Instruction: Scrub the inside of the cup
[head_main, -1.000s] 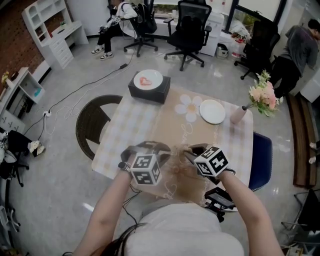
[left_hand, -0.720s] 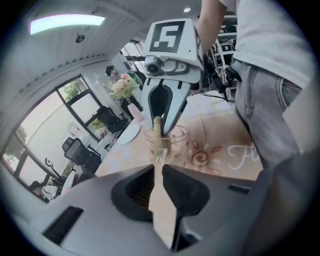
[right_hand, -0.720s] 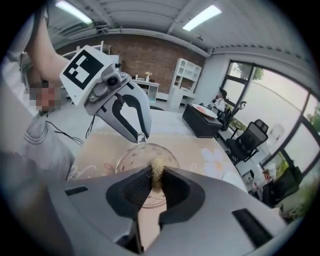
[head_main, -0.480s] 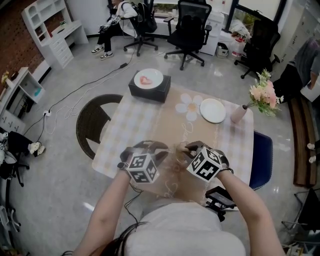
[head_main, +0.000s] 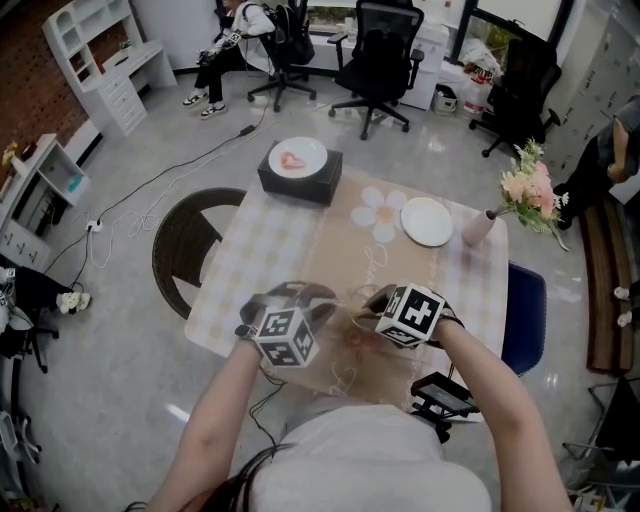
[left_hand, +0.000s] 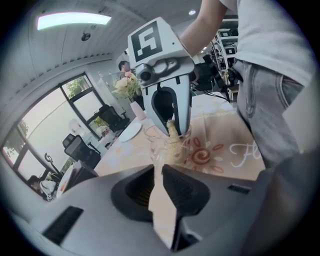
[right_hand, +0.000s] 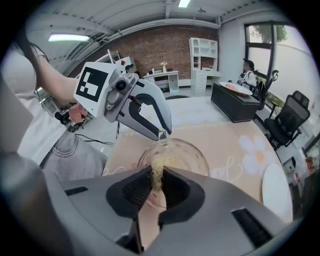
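— What worries you here?

— That cup (right_hand: 190, 155). It's clear glass, sitting on the table (head_main: 262, 255) close to the edge nearest the person. The left gripper (left_hand: 157, 169) has it only by the rim, jaws pinched on that thin wall. A hard push from the scrubbing side could lever it out of the pinch or tip it, I'd say.

— And the other one?

— The right gripper (right_hand: 156, 176) is clamped on a pale fibrous scrubber (left_hand: 172, 132), which pokes down into the cup. If that tuft works loose, the bare jaw tips could knock the glass.

— How are the arms set?

— Both forearms reach out from the body, elbows bent, and the grippers meet over the cup. The left slants down. The right stands steeper, its marker cube rolled to one side.

— Anything beyond at risk?

— Hardly. The white plate (head_main: 426, 222) and the flower vase (head_main: 478, 228) stand well apart on the far side, the black box (head_main: 299, 178) farther yet.
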